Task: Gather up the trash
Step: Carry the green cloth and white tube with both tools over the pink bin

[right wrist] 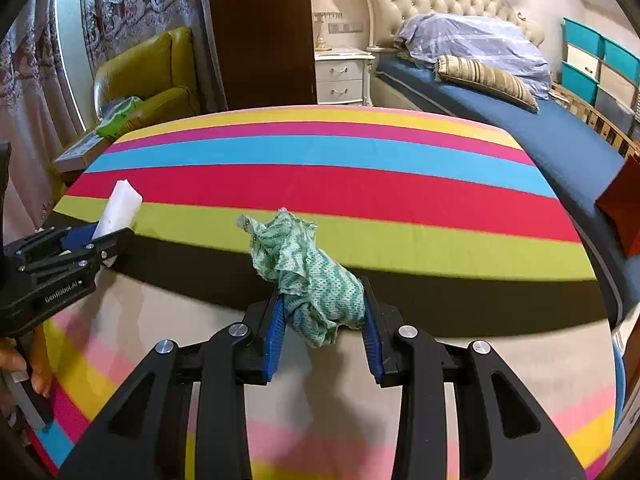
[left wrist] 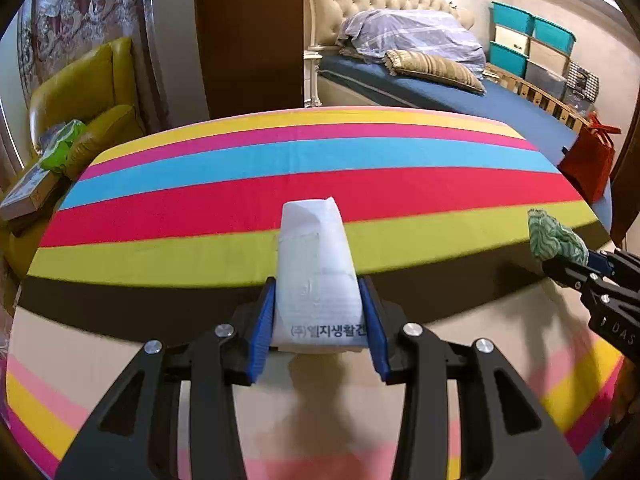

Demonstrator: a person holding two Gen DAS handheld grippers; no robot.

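Left gripper (left wrist: 320, 320) is clamping a white packet (left wrist: 316, 264) whose long axis is running straight ahead between its fingers. Right gripper (right wrist: 322, 312), level beside it, is pinching a crumpled green cloth (right wrist: 308, 272) that is sticking out forward. Both are hanging over the striped table (left wrist: 240, 184); no bin is showing, so neither hand is judged nearer to one.
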